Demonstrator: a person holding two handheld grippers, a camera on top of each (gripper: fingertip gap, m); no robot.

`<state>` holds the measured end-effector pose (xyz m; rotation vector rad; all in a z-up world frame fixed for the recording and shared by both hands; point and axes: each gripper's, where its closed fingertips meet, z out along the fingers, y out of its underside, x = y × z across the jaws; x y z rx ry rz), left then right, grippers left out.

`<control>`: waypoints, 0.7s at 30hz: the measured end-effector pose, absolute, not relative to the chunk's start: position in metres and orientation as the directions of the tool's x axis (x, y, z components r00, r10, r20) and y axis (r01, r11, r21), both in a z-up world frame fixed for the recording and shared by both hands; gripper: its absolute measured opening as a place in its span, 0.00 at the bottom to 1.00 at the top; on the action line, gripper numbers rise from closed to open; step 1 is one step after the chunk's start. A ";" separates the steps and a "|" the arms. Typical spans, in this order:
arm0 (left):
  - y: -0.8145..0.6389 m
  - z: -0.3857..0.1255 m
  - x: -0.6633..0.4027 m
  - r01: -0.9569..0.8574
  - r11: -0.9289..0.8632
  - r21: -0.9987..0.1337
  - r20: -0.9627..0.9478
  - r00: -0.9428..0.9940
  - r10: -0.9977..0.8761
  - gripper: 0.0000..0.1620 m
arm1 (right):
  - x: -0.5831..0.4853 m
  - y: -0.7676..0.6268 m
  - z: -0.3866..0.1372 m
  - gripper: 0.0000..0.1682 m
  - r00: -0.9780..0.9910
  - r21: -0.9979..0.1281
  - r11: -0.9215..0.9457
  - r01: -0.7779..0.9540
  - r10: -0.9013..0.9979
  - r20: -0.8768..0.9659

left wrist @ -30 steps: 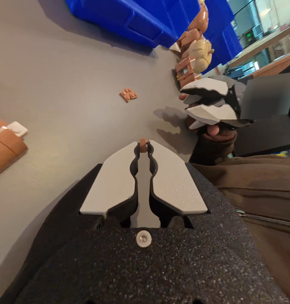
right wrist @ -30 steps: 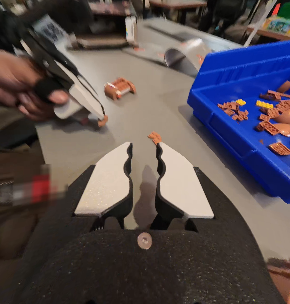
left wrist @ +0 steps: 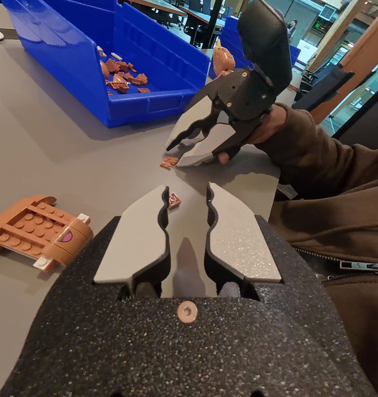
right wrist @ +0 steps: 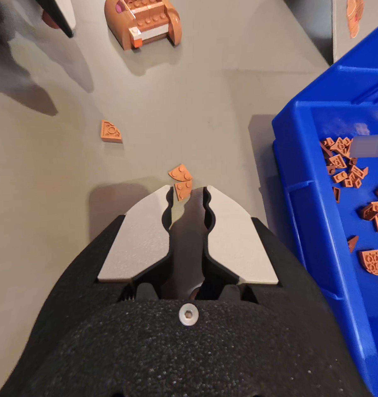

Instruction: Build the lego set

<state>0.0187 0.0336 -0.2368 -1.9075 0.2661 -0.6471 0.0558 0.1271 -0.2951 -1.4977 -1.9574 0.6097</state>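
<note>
My left gripper (left wrist: 187, 189) is open over the grey table (left wrist: 87, 171). A small brown piece (left wrist: 174, 200) lies underside up on the table between its fingers, close to the left one. My right gripper (right wrist: 187, 189) is open and low over two orange quarter-round plates. One plate (right wrist: 182, 190) sits between its fingertips and the other (right wrist: 180, 171) just beyond. The left wrist view shows the right gripper (left wrist: 179, 154) with its tips at these plates (left wrist: 168, 162). A brown partial build (left wrist: 38, 232) lies to the left and also shows in the right wrist view (right wrist: 143, 23).
A blue bin (left wrist: 128, 111) with several brown pieces stands behind; in the right wrist view the bin (right wrist: 295, 193) is close on the right. An upturned quarter-round plate (right wrist: 110, 134) lies left of my right gripper. A finished brown model (left wrist: 223, 59) stands at the back. A person's sleeve (left wrist: 312, 150) lies at the table edge. The grippers' ends are close to 12 cm from one another.
My left gripper has opened and let go of the small brown piece, which now lies on the table. My right gripper has dropped down to the two orange plates.
</note>
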 end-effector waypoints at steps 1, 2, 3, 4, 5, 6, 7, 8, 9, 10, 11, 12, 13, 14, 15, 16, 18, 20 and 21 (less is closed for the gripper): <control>0.034 -0.237 0.020 0.103 -0.421 -0.901 0.315 0.824 -0.472 0.20 | 0.055 0.127 -0.295 0.14 -0.190 -0.672 0.257 0.695 0.966 0.173; 0.035 -0.237 0.020 0.099 -0.423 -0.901 0.316 0.818 -0.480 0.20 | 0.053 0.126 -0.296 0.11 -0.189 -0.673 0.253 0.695 0.967 0.169; 0.036 -0.237 0.021 0.099 -0.424 -0.900 0.318 0.814 -0.486 0.20 | 0.052 0.126 -0.296 0.08 -0.184 -0.676 0.243 0.696 0.970 0.159; 0.038 -0.236 0.021 0.104 -0.425 -0.899 0.325 0.809 -0.489 0.20 | 0.051 0.126 -0.296 0.08 -0.175 -0.677 0.230 0.699 0.973 0.150; 0.039 -0.235 0.021 0.116 -0.427 -0.897 0.338 0.803 -0.492 0.20 | 0.051 0.126 -0.296 0.08 -0.169 -0.678 0.225 0.699 0.974 0.149; 0.041 -0.234 0.021 0.137 -0.429 -0.893 0.359 0.793 -0.493 0.20 | 0.051 0.126 -0.296 0.08 -0.163 -0.679 0.223 0.700 0.975 0.152; 0.043 -0.232 0.021 0.167 -0.436 -0.885 0.389 0.779 -0.492 0.20 | 0.051 0.127 -0.296 0.08 -0.155 -0.680 0.221 0.699 0.975 0.158; 0.045 -0.230 0.020 0.206 -0.447 -0.870 0.431 0.758 -0.489 0.19 | 0.052 0.127 -0.295 0.08 -0.145 -0.685 0.221 0.695 0.975 0.167; 0.046 -0.227 0.021 0.259 -0.462 -0.848 0.487 0.724 -0.488 0.19 | 0.052 0.127 -0.293 0.08 -0.137 -0.696 0.222 0.683 0.975 0.176; 0.048 -0.222 0.021 0.330 -0.479 -0.813 0.560 0.667 -0.490 0.19 | 0.052 0.126 -0.288 0.08 -0.129 -0.715 0.223 0.663 0.974 0.184; 0.050 -0.215 0.022 0.420 -0.504 -0.755 0.650 0.583 -0.487 0.19 | 0.052 0.123 -0.280 0.08 -0.118 -0.741 0.221 0.634 0.975 0.190; 0.052 -0.207 0.022 0.515 -0.535 -0.670 0.743 0.472 -0.475 0.19 | 0.051 0.118 -0.269 0.08 -0.107 -0.772 0.217 0.597 0.976 0.192; 0.055 -0.200 0.021 0.605 -0.567 -0.558 0.825 0.334 -0.455 0.19 | 0.050 0.112 -0.257 0.08 -0.100 -0.805 0.212 0.554 0.977 0.188; 0.057 -0.193 0.019 0.676 -0.600 -0.428 0.885 0.179 -0.430 0.19 | 0.049 0.103 -0.243 0.08 -0.098 -0.837 0.204 0.507 0.979 0.179; 0.060 -0.189 0.018 0.717 -0.628 -0.302 0.918 0.041 -0.394 0.20 | 0.048 0.094 -0.229 0.08 -0.101 -0.865 0.194 0.464 0.981 0.166; 0.063 -0.189 0.017 0.736 -0.643 -0.214 0.932 -0.044 -0.361 0.20 | 0.046 0.084 -0.216 0.08 -0.106 -0.885 0.185 0.427 0.982 0.154; 0.066 -0.195 0.023 0.743 -0.648 -0.169 0.946 -0.062 -0.318 0.21 | 0.044 0.069 -0.197 0.08 -0.113 -0.906 0.175 0.386 0.983 0.141; 0.067 -0.196 0.032 0.734 -0.663 -0.148 0.952 -0.075 -0.296 0.24 | 0.041 0.058 -0.191 0.08 -0.126 -0.903 0.163 0.397 0.984 0.122; 0.066 -0.194 0.036 0.729 -0.669 -0.144 0.952 -0.084 -0.296 0.25 | 0.039 0.055 -0.191 0.08 -0.128 -0.898 0.157 0.410 0.985 0.114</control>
